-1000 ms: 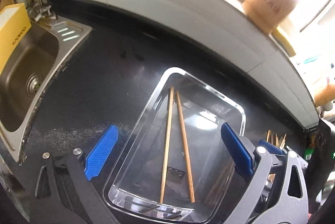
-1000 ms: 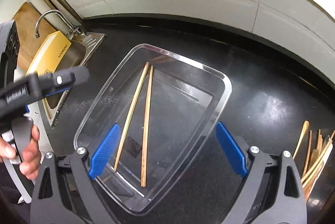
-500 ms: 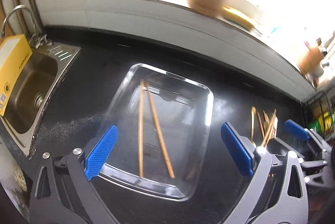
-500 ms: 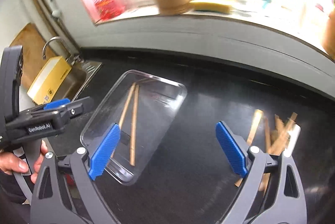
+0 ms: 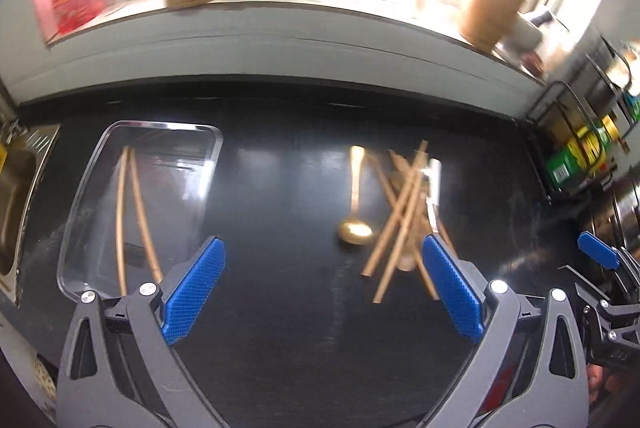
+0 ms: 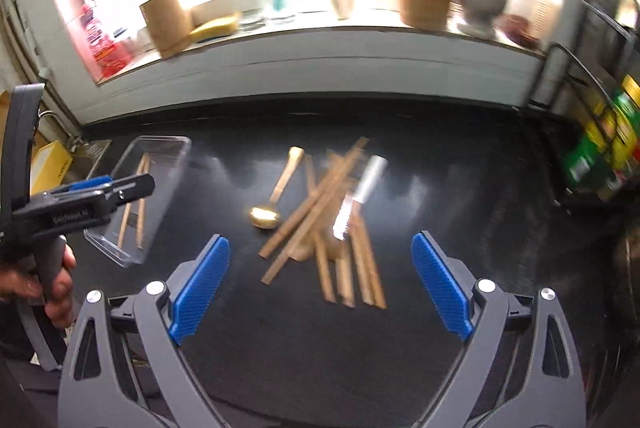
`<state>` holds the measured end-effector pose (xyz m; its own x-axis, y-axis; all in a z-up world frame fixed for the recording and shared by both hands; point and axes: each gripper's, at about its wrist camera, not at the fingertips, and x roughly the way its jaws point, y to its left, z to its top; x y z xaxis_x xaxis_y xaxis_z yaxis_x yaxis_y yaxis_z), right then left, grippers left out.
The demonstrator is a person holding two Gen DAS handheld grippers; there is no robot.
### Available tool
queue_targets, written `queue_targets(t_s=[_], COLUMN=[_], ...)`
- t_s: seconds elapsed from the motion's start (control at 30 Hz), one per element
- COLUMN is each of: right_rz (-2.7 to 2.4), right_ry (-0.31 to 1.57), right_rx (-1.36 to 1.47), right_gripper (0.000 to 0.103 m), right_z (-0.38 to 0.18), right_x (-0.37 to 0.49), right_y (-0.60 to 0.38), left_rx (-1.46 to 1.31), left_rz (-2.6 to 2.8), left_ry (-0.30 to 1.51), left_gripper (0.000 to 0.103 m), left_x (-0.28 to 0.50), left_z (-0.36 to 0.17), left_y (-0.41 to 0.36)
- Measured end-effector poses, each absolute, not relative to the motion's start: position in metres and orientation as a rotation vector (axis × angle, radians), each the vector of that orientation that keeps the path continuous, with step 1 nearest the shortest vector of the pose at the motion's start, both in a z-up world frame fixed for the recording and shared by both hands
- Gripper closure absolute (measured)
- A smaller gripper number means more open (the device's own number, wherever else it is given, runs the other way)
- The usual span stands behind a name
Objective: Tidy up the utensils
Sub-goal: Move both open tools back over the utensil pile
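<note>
Ahead of your wide-open right gripper (image 6: 320,284), the light, stiff, slippery wooden chopsticks (image 6: 316,216) lie crossed; pinch one mid-shaft, left gripper (image 5: 320,288) likewise spread empty.

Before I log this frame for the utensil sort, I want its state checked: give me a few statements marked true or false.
1. Two chopsticks lie inside the clear tray. True.
2. The gold spoon is in the tray. False: it lies on the black counter, left of the pile of chopsticks.
3. The right tool grips a chopstick. False: its jaws stand open and hold nothing.
4. The left tool is open and empty. True.
5. A silver-handled utensil lies in the pile. True.
</note>
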<state>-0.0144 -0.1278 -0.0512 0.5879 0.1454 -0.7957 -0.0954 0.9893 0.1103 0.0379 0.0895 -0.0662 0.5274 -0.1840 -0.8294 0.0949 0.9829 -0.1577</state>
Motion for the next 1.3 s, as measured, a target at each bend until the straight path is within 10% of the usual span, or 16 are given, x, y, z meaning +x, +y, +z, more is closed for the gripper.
queue_targets(t_s=[0.73,1.3], right_rz=[0.186,0.218], right_ry=[0.917,1.090], right_rx=[0.065,-0.077], right_gripper=[0.013,0.024], right_z=[-0.055,-0.164], right_x=[-0.020,0.048], right_y=[-0.172,-0.173], left_rx=[-0.015,0.157], left_rz=[-0.148,-0.191], left_ry=[1.000,1.088], left_gripper=[0.007,0.007], left_x=[0.034,0.120], left_z=[-0.072,-0.179], left_y=[0.043,0.022])
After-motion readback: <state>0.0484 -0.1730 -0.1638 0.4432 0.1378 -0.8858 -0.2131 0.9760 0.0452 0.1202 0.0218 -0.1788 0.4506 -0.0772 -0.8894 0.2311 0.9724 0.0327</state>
